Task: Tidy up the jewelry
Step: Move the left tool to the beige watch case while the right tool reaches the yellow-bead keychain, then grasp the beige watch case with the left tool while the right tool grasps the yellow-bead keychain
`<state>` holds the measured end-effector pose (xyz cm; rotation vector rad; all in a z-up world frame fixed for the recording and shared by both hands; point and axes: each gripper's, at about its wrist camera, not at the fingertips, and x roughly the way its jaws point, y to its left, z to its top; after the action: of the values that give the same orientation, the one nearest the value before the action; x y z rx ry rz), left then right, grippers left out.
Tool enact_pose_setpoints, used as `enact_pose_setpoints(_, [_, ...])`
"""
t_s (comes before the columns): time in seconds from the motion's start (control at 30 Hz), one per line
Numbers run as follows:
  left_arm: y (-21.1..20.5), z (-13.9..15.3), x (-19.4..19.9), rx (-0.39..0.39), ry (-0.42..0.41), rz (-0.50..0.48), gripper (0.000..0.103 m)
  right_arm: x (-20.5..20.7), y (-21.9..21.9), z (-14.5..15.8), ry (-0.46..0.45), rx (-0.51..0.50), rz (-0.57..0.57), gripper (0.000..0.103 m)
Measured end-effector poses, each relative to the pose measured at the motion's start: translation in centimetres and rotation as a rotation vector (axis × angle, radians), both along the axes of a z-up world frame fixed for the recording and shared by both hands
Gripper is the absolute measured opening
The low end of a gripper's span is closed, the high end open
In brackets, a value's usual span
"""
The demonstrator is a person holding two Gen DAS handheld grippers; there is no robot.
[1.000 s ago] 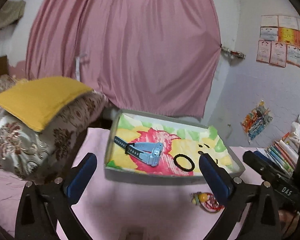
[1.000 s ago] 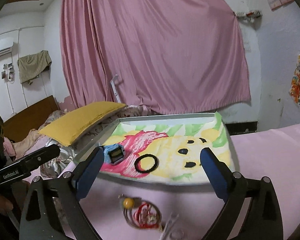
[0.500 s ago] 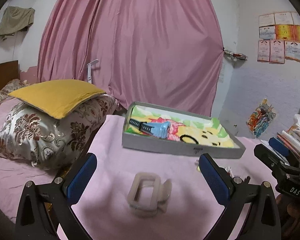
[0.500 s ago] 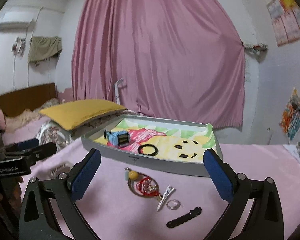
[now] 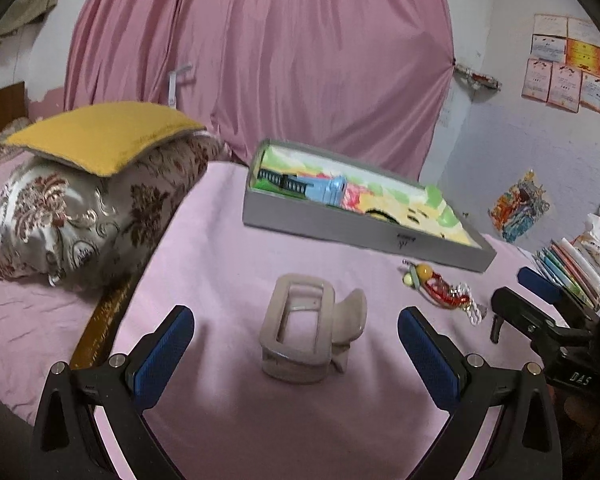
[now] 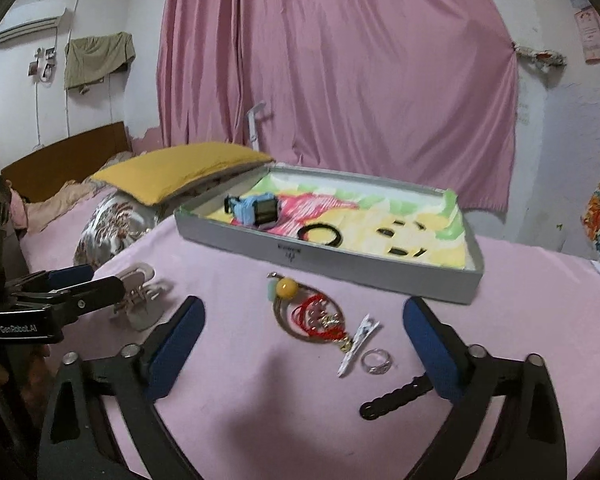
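A beige claw clip point(image 5: 300, 332) lies on the pink cloth between the wide-spread fingers of my left gripper point(image 5: 294, 316), which is open and not touching it. My right gripper point(image 6: 303, 306) is open with its jaws closing. Between its fingers lie a red charm hoop with a yellow bead point(image 6: 316, 320), a small silver clip point(image 6: 358, 344) and a silver ring point(image 6: 376, 362); the pads touch none of them. A black wavy hair clip point(image 6: 396, 398) lies by the right finger. Behind stands the grey tray point(image 6: 340, 264), holding a blue watch point(image 6: 256, 210) and a black hair tie point(image 6: 320, 236).
A patterned pillow point(image 5: 76, 216) under a yellow cushion point(image 5: 100, 136) lies to the left, past a wooden bed edge point(image 5: 100, 324). Stacked books point(image 5: 572, 272) stand at the right. A pink curtain point(image 6: 340, 80) hangs behind the tray.
Both grippers have sunk and drawn back from the tray toward the cloth. The beige clip has come between the left fingers, and the loose jewelry now lies closer between the right fingers.
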<state>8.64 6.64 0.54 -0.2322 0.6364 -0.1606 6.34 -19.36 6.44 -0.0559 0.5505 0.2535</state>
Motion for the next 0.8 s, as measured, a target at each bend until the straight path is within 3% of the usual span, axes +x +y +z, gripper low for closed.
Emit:
enact_pose_setpoints(0.23, [-0.4,-0.8,1.1,-0.007,0.070,-0.045,0.081,2.4,1.8,-0.8,0.116,-0.003,0.088,0.059])
enact_pose_setpoints(0.3, [-0.5,-0.9,1.5,-0.009,0.080,-0.055,0.074,3.4,2.2,-1.1,0.155,0.011,0.107,0.043])
enact_pose_setpoints(0.57, [-0.6,-1.1,2.9,0.001,0.131,-0.085,0.051,6.2,3.5,-2.1,0.251,0.015,0.126,0.032])
enact_pose_setpoints(0.8, [-1.1,-0.9,3.3,0.017,0.148,-0.101,0.047,8.1,4.2,-3.0,0.314,-0.006,0.112,0.031])
